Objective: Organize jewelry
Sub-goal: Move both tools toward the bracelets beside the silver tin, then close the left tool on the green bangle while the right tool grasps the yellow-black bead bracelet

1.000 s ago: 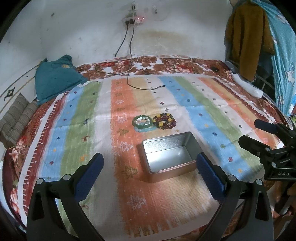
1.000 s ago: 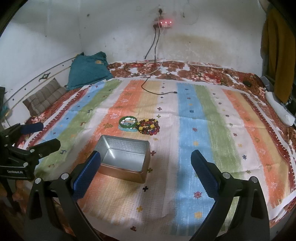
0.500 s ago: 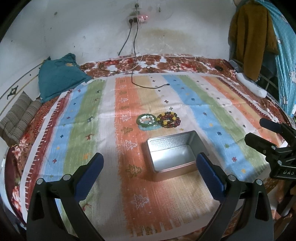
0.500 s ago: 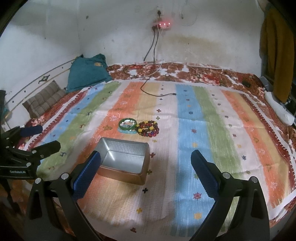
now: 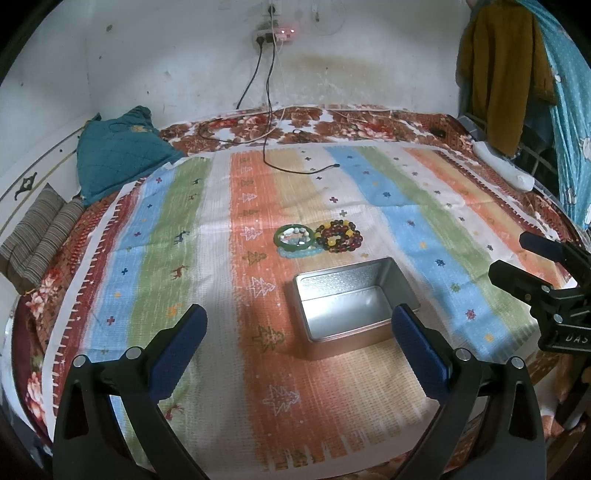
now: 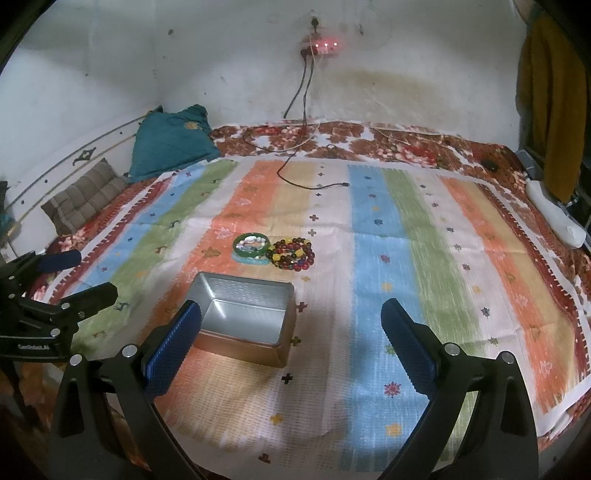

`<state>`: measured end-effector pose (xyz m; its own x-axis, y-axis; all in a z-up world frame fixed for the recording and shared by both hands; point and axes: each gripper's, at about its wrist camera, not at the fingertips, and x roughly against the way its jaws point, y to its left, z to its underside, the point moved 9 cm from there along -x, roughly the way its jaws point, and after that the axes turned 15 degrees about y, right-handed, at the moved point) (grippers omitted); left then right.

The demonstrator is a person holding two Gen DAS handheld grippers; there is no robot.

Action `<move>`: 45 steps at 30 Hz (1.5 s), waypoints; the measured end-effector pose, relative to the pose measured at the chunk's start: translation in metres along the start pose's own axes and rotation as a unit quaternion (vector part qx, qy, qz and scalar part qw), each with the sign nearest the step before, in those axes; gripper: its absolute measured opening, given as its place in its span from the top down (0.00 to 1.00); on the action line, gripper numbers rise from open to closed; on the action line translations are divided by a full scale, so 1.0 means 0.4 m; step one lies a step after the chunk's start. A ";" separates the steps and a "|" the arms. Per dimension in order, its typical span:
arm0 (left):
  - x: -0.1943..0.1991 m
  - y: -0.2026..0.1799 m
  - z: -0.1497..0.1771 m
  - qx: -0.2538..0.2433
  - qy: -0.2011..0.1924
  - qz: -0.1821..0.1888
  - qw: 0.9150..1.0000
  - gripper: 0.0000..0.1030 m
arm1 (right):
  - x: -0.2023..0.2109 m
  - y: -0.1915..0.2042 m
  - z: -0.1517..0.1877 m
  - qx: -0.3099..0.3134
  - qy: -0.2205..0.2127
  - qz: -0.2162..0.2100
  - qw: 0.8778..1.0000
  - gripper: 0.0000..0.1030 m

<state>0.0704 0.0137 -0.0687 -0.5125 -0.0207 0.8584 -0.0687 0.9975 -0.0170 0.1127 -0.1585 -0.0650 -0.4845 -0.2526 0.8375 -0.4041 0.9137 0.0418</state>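
An open, empty metal tin [image 5: 354,302] [image 6: 245,317] sits on a striped cloth on the bed. Just beyond it lie a green bangle with pale beads [image 5: 295,236] [image 6: 251,243] and a pile of dark red and yellow bead bracelets [image 5: 339,236] [image 6: 291,253], side by side and touching. My left gripper [image 5: 295,347] is open and empty, hovering in front of the tin; it also shows at the left of the right wrist view [image 6: 66,277]. My right gripper [image 6: 291,343] is open and empty, in front of the tin and slightly right; it shows at the right of the left wrist view [image 5: 524,258].
A black cable [image 5: 295,168] runs from a wall socket [image 5: 277,33] onto the cloth's far part. A teal pillow [image 5: 118,151] and a striped cushion [image 5: 37,236] lie at the left. Clothes [image 5: 498,74] hang at the right, above a white object [image 5: 506,170].
Both grippers have shifted a little, so the tin and bracelets sit slightly further right in the left view. Nothing on the cloth has moved; both grippers stay open.
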 end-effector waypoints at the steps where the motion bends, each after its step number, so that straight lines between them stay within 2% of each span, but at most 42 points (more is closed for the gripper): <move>1: 0.000 0.004 0.001 0.001 -0.001 -0.001 1.000 0.05 | -0.007 0.000 -0.002 -0.001 0.003 0.001 1.000 0.04; 13: 0.001 0.013 0.002 0.002 0.002 -0.005 1.000 0.05 | -0.029 -0.006 -0.011 -0.007 0.017 0.007 1.000 0.04; 23: -0.022 0.012 -0.021 -0.006 0.018 -0.035 0.999 0.05 | -0.060 -0.011 -0.031 -0.005 0.034 0.016 0.999 0.04; 32: -0.063 0.003 -0.089 -0.020 0.034 -0.051 0.998 0.05 | -0.092 -0.032 -0.090 -0.003 0.043 0.023 0.999 0.04; 38: -0.112 0.037 -0.159 0.001 0.050 -0.057 0.997 0.05 | -0.147 -0.038 -0.138 -0.001 0.065 0.027 0.998 0.04; 45: -0.163 0.057 -0.197 0.010 0.070 -0.060 0.996 0.05 | -0.189 -0.044 -0.171 -0.011 0.081 0.021 0.996 0.04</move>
<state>0.1698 0.0433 -0.0845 -0.3753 -0.1293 0.9178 -0.1408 0.9867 0.0814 0.2094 -0.1339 -0.0920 -0.3682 -0.1618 0.9155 -0.3685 0.9295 0.0161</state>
